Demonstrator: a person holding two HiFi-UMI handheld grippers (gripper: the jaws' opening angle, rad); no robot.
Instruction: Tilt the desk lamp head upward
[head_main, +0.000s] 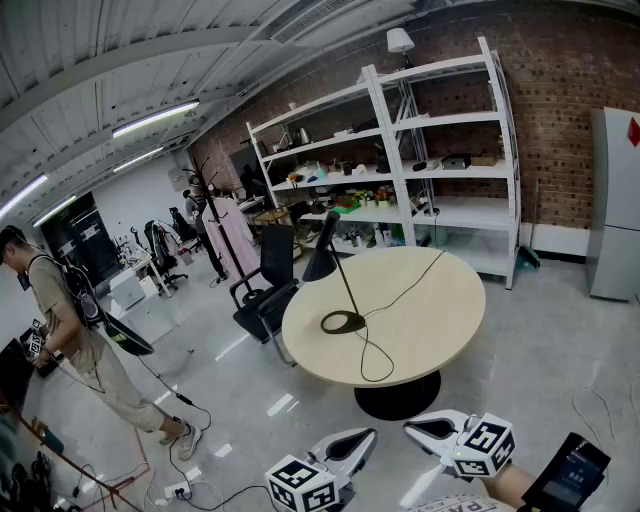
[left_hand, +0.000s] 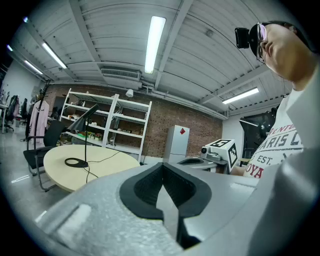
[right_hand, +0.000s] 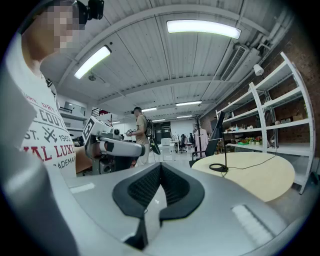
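A black desk lamp (head_main: 343, 322) stands on a round beige table (head_main: 430, 320), with a ring base, a thin stem and a cone head (head_main: 323, 257) that tilts down to the left. Its cable (head_main: 372, 360) loops over the tabletop. Both grippers hover near me, well short of the table. My left gripper (head_main: 352, 445) is shut and empty, and so is my right gripper (head_main: 428, 428). In the left gripper view the shut left gripper (left_hand: 162, 187) points past the lamp (left_hand: 84, 131) at far left. In the right gripper view the shut right gripper (right_hand: 159, 187) points left of the lamp (right_hand: 222, 150).
A black office chair (head_main: 265, 285) stands against the table's left side. White shelving (head_main: 400, 160) lines the brick wall behind, with a grey cabinet (head_main: 615, 205) at right. A person (head_main: 70, 330) stands at far left, with cables (head_main: 190, 480) on the floor.
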